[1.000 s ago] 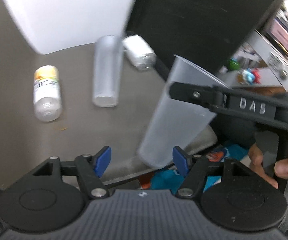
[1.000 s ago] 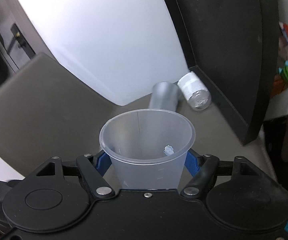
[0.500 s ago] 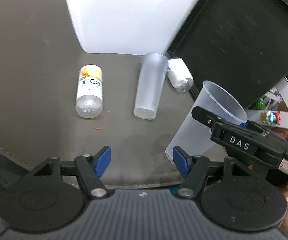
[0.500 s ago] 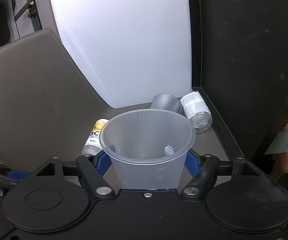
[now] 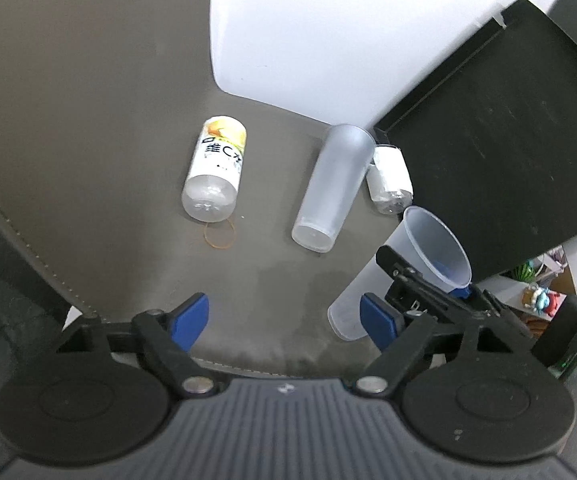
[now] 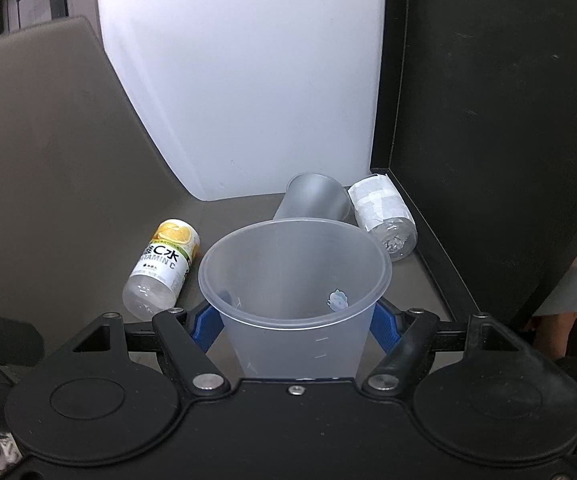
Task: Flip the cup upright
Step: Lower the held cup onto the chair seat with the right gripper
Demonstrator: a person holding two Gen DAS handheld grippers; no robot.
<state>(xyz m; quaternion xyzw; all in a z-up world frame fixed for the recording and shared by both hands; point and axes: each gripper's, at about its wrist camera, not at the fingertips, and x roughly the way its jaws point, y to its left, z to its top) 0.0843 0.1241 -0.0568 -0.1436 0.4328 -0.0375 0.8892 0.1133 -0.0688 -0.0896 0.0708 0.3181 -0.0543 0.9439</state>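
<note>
While the right tool (image 6: 294, 326) grips the cup (image 6: 294, 280) between its blue pads (image 6: 384, 326), the cup stands mouth-up, rim level, its base hidden behind the tool body. From the left wrist view the same cup (image 5: 400, 272) sits just right of the left tool (image 5: 284, 316), leaning slightly, base at or near the tabletop (image 5: 88, 160); contact cannot be told. Left tool: jaws spread wide, nothing between them. Ahead of the right tool, beyond the cup: a frosted tumbler (image 6: 312, 198) lying on its side; a white-wrapped bottle (image 6: 382, 216) just right of it, also lying; a lemon-labelled bottle (image 6: 164, 268) lying ahead-left. A rubber band (image 5: 219, 234) lies on the tabletop at that bottle's near end.
</note>
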